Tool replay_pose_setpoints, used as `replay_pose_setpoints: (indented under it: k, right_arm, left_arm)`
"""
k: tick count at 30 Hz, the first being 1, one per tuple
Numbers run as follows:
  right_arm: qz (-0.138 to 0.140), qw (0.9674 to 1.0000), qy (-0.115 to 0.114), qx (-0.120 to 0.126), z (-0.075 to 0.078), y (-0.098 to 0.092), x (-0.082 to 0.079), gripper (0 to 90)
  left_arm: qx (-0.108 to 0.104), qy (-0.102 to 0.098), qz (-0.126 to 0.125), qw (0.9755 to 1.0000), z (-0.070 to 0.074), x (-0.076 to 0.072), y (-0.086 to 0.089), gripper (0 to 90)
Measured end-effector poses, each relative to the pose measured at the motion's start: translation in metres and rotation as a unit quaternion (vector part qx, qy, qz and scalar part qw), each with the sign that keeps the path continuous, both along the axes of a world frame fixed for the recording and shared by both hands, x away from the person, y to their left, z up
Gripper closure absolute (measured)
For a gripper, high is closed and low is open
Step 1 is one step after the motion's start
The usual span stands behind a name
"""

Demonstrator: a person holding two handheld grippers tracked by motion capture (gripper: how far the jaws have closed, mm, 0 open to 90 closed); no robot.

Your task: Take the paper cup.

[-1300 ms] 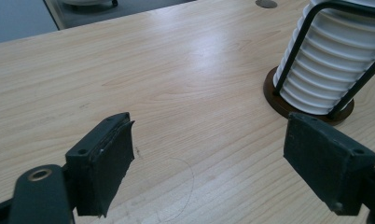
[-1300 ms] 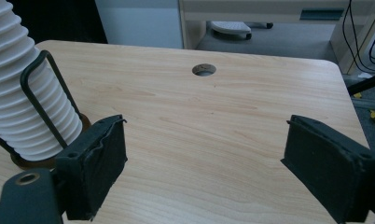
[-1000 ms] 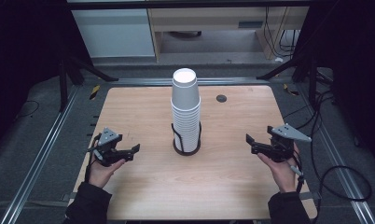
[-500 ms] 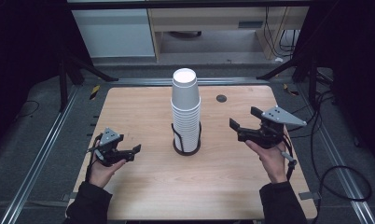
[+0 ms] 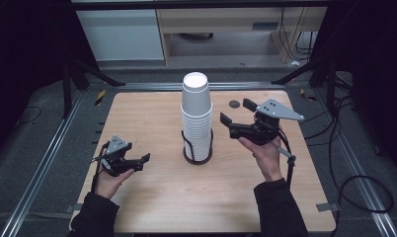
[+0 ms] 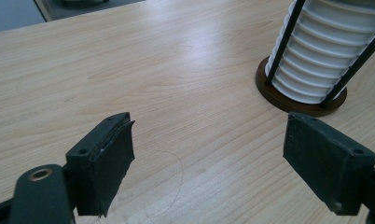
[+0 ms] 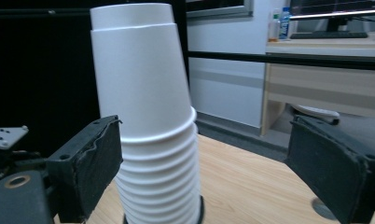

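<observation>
A tall stack of white paper cups (image 5: 196,116), upside down, stands in a black wire holder (image 5: 197,157) at the middle of the wooden table (image 5: 147,113). My right gripper (image 5: 236,112) is raised just right of the stack, near its upper half, open and empty. In the right gripper view the cups (image 7: 146,121) rise ahead, nearer the left jaw of my right gripper (image 7: 211,172). My left gripper (image 5: 139,163) rests low at the table's left front, open with nothing in it. In the left gripper view its own gripper (image 6: 218,168) faces bare wood, the stack's base (image 6: 311,70) at upper right.
A small dark disc (image 5: 234,103) lies on the table behind the right gripper. Metal rails (image 5: 48,148) run along both sides of the table, and cables (image 5: 354,163) trail at the right. A cabinet and a desk (image 5: 226,24) stand beyond the far edge.
My right gripper has risen and moved left from the table's right edge to beside the cup stack. The left gripper has stayed where it was.
</observation>
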State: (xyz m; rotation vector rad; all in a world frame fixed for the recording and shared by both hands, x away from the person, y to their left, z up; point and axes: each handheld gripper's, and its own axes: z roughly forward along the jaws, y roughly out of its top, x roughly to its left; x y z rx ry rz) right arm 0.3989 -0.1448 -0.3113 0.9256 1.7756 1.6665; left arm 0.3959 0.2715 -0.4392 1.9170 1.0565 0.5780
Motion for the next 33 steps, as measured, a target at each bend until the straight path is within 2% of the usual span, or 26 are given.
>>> replay_pose_setpoints:
  k: [3, 7, 16, 25, 30, 33]
  right_arm:
    - [0.006, 1.0, -0.002, -0.003, 0.001, 0.01, 0.005, 9.9]
    - [0.025, 0.9997, -0.001, 0.005, -0.001, 0.023, 0.01, 9.2]
    - [0.049, 0.9987, -0.007, -0.01, -0.003, 0.054, 0.023, 8.0]
    - [0.05, 0.9985, 0.002, -0.023, -0.005, 0.071, 0.04, 7.3]
    - [0.056, 0.9983, 0.002, -0.019, -0.007, 0.077, 0.047, 7.2]
    - [0.054, 0.9981, 0.002, -0.029, -0.009, 0.081, 0.05, 6.6]
  left_arm:
    - [-0.001, -0.001, -0.002, 1.0, 0.0, 0.0, 0.0, 15.5]
    - [-0.002, -0.001, -0.004, 1.0, 0.0, 0.0, 0.0, 15.5]
    - [-0.001, 0.0, -0.007, 1.0, -0.001, 0.0, -0.001, 15.5]
    - [0.0, 0.003, -0.011, 0.9999, -0.002, 0.0, -0.002, 15.6]
    - [-0.002, 0.004, -0.013, 0.9999, -0.003, 0.001, -0.002, 15.5]
    - [-0.002, 0.005, -0.013, 0.9999, -0.003, 0.001, -0.002, 15.5]
